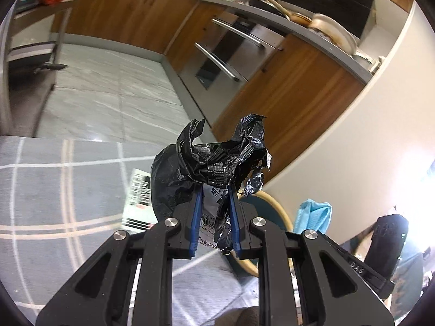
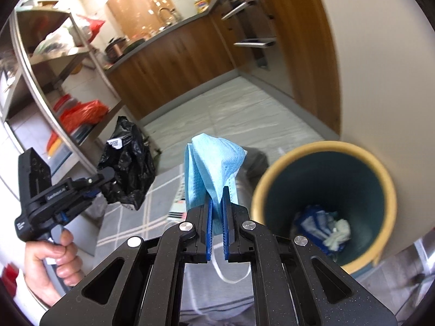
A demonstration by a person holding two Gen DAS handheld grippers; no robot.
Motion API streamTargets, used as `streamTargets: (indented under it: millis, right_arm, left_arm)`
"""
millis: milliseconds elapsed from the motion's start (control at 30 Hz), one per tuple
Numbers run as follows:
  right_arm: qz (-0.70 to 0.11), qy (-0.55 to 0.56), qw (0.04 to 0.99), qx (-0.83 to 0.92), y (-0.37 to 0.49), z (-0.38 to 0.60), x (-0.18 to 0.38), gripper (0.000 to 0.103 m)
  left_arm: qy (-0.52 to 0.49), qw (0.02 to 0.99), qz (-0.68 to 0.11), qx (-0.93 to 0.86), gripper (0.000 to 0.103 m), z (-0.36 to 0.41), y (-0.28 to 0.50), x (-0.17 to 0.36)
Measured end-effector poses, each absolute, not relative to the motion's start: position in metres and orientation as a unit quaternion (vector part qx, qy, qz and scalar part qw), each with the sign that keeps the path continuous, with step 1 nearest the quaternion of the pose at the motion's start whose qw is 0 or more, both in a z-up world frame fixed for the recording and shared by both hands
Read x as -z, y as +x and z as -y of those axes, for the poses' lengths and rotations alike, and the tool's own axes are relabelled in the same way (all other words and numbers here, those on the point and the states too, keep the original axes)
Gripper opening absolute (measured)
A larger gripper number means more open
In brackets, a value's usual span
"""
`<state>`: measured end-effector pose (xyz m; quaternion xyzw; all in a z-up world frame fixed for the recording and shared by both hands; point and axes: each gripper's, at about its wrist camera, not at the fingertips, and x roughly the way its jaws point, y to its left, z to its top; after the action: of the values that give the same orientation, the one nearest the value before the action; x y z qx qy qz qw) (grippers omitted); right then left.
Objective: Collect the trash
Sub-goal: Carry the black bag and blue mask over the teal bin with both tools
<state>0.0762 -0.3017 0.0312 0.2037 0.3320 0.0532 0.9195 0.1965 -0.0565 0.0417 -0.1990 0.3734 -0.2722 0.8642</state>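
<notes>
Kitchen floor, grey checked rug [image 1: 54,190] underfoot. Left gripper [image 1: 214,190] clamped on crumpled black plastic bag [image 1: 190,168], held aloft. Right gripper [image 2: 217,203] pinched tight on blue face mask [image 2: 212,163], just beside yellow-rimmed bin [image 2: 320,152] holding scraps.

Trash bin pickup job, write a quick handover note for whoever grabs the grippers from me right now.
Left gripper: shut on a crumpled black plastic bag, held up off the floor.
Right gripper: shut on a blue face mask, its white ear loop dangling below.
Bin: open, beside the right gripper, already holding a blue-and-white wrapper and a white tissue wad.
Done: both items picked up.
Left: drop mask and bag into the bin. A printed paper lies on the grey checked rug; probably collect it next.
</notes>
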Motion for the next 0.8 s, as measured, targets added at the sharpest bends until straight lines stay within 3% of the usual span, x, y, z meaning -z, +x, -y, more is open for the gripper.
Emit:
streamTargets:
  millis: [800]
  right_arm:
    - [-0.34,0.239,0.908,0.053,0.054,0.389,0.003,0.007]
  left_arm:
    - [-0.187,0.798,-0.447,0.359,0.019,0.211,0.213,0.008]
